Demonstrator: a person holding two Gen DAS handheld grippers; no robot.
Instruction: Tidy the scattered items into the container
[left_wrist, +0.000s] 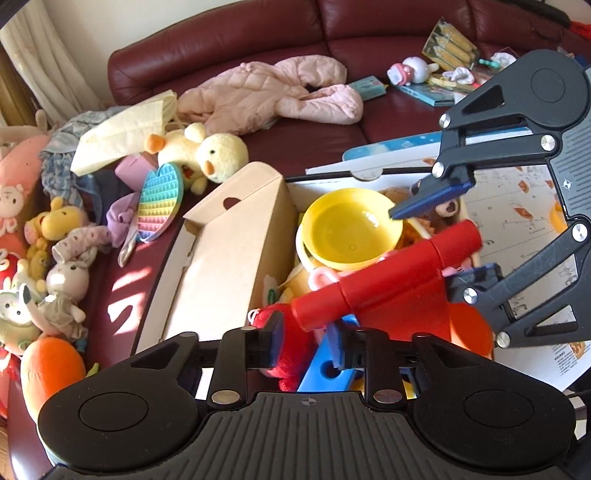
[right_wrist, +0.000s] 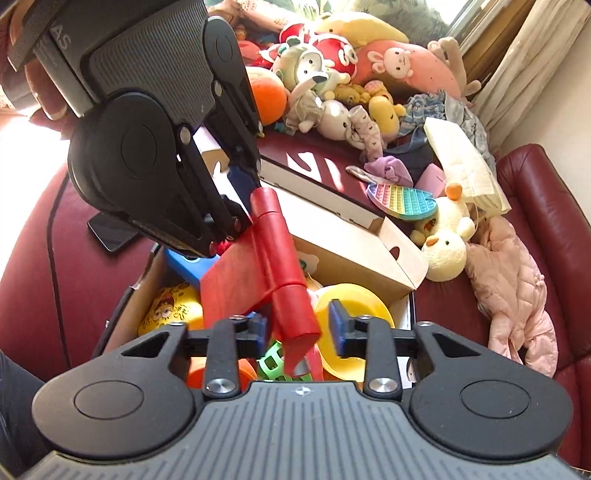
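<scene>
Filling the bottom of the left wrist view, the left gripper (left_wrist: 304, 345) is holding its jaws apart over the cardboard box (left_wrist: 236, 236), with nothing pinched between the blue pads; one end of a red plastic toy (left_wrist: 384, 280) is lying just ahead of them. That red piece, a tube with a flat wing, is slanting across the middle of the frame above the box contents. At the right edge of the same view the right gripper (left_wrist: 443, 236) is reaching in, its jaws spread wide with the tube's far end sitting between them; whether either pad is touching it cannot be told. In the right wrist view the right gripper (right_wrist: 299, 330) is showing the same gap at bottom centre, the red toy (right_wrist: 280, 266) running up between the pads toward the left gripper (right_wrist: 236, 206) coming in from the upper left. Inside the box a yellow bowl (left_wrist: 351, 225) is resting beside the red piece. On the maroon sofa (left_wrist: 221, 40) at upper left, a yellow duck plush (left_wrist: 210, 151), a rainbow pop pad (left_wrist: 160, 201) and a pink jacket (left_wrist: 273, 92) are lying outside the box.
</scene>
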